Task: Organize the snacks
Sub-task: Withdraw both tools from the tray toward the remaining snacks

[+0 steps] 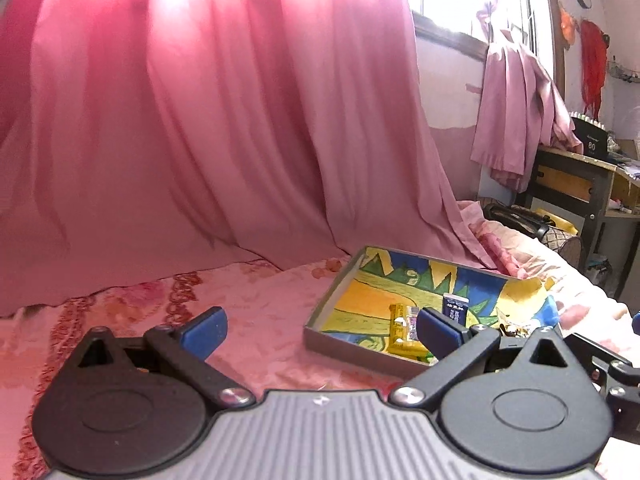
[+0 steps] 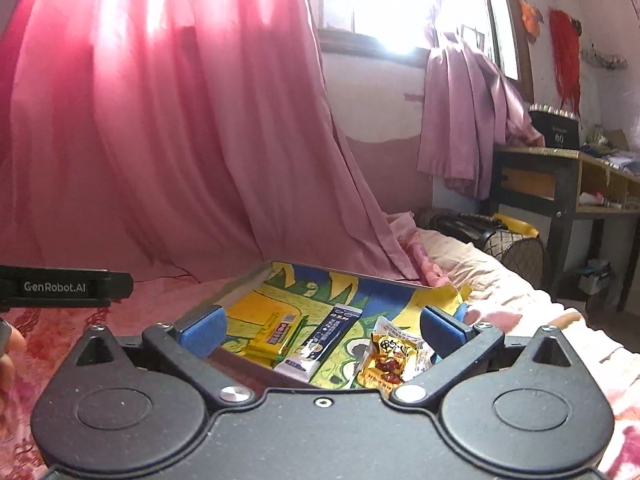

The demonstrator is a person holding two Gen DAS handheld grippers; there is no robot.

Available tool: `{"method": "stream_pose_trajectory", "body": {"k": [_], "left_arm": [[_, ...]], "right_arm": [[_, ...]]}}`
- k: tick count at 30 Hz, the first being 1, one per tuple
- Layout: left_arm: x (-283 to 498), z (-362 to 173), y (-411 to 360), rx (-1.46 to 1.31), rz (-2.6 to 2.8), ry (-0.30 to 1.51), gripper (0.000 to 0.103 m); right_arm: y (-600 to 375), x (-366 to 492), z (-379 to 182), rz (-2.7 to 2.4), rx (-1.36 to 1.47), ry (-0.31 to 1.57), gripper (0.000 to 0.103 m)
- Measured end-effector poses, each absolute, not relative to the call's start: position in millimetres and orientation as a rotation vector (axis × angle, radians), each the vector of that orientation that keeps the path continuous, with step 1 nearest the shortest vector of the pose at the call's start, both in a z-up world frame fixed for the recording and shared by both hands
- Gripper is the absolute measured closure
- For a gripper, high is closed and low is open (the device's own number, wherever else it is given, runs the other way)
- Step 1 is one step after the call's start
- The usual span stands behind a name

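Pink bedspread (image 1: 260,320) bearing a shallow tray (image 2: 240,286) of snack packets (image 2: 280,336); left gripper (image 1: 320,332) and right gripper (image 2: 320,330) both spread wide, empty.

Glossy foil snack wrappers (image 2: 390,362); cardboard tray (image 2: 240,286); soft cloth bedspread (image 1: 260,308).

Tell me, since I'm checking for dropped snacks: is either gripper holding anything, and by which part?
Nothing is held. The left gripper and right gripper both stand open and empty; the snack packets lie in the shallow colourful cardboard tray.
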State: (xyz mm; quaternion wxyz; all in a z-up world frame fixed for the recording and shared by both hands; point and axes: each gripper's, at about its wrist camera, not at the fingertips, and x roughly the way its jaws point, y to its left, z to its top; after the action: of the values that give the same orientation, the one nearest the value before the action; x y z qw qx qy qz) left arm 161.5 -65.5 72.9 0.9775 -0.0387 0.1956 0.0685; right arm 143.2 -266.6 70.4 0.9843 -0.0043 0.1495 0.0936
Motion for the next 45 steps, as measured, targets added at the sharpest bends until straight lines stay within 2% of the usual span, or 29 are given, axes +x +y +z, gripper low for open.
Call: {"method": "stream_pose_trajectory", "body": {"k": [9, 21, 37, 45], "left_arm": [[108.2, 71.5, -53.1, -0.055, 0.125, 0.385, 0.000], [56.6, 54.7, -46.3, -0.037, 0.117, 0.412, 0.000], [25.4, 12.5, -54.0, -0.026, 0.087, 0.532, 0.000], [12.5, 13.0, -55.0, -0.026, 0.069, 0.507, 0.000]], "right_arm": [[-256.8, 80.2, 74.2, 0.174, -0.036, 0.241, 0.001], [-251.3, 28.2, 63.5, 0.151, -0.019, 0.282, 0.001], [-250.4, 12.0, 46.5, 0.081, -0.025, 0.339, 0.001], [-251.3, -4.6, 44.4, 0.072, 0.002, 0.394, 0.001]]}}
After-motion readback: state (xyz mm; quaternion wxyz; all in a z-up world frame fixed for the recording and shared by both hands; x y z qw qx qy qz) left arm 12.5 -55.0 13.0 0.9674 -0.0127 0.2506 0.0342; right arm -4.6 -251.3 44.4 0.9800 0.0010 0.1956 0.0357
